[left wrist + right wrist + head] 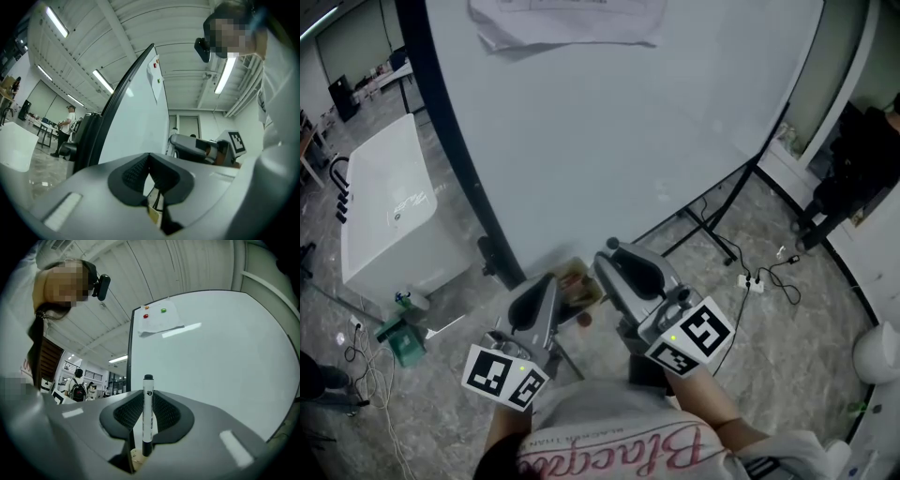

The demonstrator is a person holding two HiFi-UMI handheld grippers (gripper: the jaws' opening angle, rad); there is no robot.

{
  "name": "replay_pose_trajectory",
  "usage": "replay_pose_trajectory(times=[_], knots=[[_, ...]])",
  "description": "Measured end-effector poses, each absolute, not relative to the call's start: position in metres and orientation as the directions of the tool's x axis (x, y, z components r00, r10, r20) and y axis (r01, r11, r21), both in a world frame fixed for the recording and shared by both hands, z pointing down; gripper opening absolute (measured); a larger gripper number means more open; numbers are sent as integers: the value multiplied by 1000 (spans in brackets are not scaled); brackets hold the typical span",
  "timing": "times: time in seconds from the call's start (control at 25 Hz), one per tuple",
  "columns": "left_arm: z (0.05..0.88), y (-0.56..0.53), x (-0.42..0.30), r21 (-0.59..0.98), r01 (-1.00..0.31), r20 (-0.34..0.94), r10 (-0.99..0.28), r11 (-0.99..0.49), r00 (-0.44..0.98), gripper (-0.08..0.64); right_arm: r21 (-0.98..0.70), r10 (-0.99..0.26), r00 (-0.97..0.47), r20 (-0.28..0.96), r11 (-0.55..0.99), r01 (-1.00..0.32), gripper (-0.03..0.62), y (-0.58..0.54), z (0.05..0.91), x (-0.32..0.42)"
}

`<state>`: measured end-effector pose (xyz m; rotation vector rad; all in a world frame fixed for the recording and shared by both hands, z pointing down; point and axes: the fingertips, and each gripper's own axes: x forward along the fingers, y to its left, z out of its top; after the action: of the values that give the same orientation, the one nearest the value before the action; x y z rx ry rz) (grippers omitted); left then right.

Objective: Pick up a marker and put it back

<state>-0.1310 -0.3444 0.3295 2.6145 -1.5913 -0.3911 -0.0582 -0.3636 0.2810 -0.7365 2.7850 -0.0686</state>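
Large whiteboard (pixel 619 122) on black-framed stand, paper sheet (pixel 567 23) fixed near top. Grey marbled floor (pixel 787 323), cables (pixel 759 279) trailing. White cabinet (pixel 389 220) at left. Ceiling strip lights (pixel 104 82) lit.

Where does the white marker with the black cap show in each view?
Head view: not visible; the right gripper hides it.
Left gripper view: not in it.
Right gripper view: white marker with black cap upright at centre, clamped between the jaws.
Shared landmark: the large whiteboard.

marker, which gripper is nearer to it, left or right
Right. The right gripper is clamped on the marker, which stands upright between its jaws. The left gripper is off to the side, jaws together on nothing, clear of the marker.
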Motion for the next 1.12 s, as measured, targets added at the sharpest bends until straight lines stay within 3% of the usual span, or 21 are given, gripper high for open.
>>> replay_pose_trajectory(times=[0.56, 1.12], knots=[[326, -341, -126, 183, -851, -210, -866, -491, 454, 0, -79, -529, -835, -149, 848, -523, 66, -367, 311, -60], [337, -342, -132, 195, -860, -172, -879, -472, 444, 0, -198, -536, -823, 188, 800, -566, 66, -402, 430, -83]])
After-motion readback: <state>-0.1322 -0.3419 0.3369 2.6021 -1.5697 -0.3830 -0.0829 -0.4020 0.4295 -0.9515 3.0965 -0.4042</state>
